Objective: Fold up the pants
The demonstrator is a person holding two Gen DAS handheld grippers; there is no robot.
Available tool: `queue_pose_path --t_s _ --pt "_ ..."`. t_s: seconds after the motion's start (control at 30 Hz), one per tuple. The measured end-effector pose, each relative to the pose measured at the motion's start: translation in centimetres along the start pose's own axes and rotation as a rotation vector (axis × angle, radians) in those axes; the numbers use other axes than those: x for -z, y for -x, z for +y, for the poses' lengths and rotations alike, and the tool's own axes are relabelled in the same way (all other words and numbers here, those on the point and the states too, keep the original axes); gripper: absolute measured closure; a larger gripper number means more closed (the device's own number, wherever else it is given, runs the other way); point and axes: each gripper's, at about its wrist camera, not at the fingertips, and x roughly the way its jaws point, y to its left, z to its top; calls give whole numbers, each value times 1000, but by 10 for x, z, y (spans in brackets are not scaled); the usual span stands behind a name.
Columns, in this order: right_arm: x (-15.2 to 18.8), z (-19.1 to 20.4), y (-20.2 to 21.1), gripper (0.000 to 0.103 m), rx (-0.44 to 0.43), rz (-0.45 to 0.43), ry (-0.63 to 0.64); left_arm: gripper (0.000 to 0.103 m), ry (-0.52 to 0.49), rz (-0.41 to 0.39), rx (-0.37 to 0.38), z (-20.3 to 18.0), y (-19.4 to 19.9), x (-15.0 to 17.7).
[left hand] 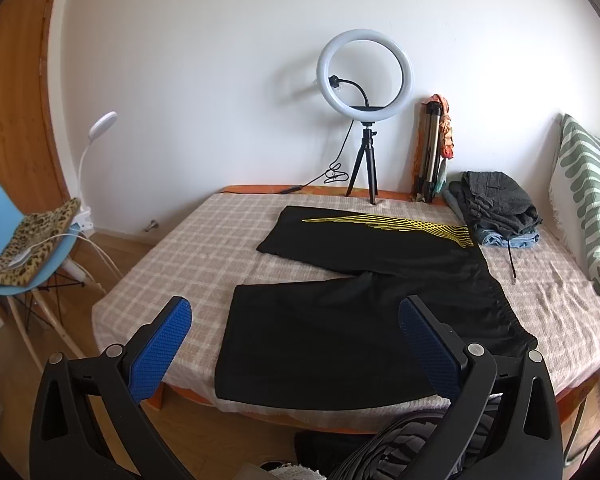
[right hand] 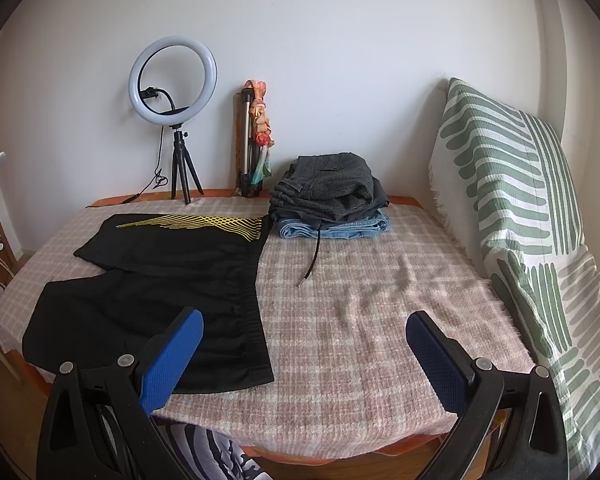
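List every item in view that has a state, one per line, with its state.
Black pants: spread flat on the bed, unfolded, legs apart.
Clothes stack: folded, piled by the wall.
Drawstring: trailing loose from the stack.
Ring light: upright on its tripod, appears lit.
Left gripper: open, fingers empty.
Right gripper: open, fingers empty.
Striped pillow: propped upright.

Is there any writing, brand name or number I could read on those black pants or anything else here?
None can be read. The black pants show only a yellow line pattern, not letters. The folded clothes pile and the ring light carry no legible label.
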Motion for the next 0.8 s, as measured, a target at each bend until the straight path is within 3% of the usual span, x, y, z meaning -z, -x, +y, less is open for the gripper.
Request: queue_pose_path --t_s 0.5,0.67,0.8 --pt "4 6 -15 4 -35 22 87 0 -54 48 -18 5 -19 17" --pt "10 17 -32 13 -86 46 218 1 -73 102 -12 15 -33 33" --pt "23 33 -47 16 -147 57 389 10 -121 134 -13 24 -43 49"
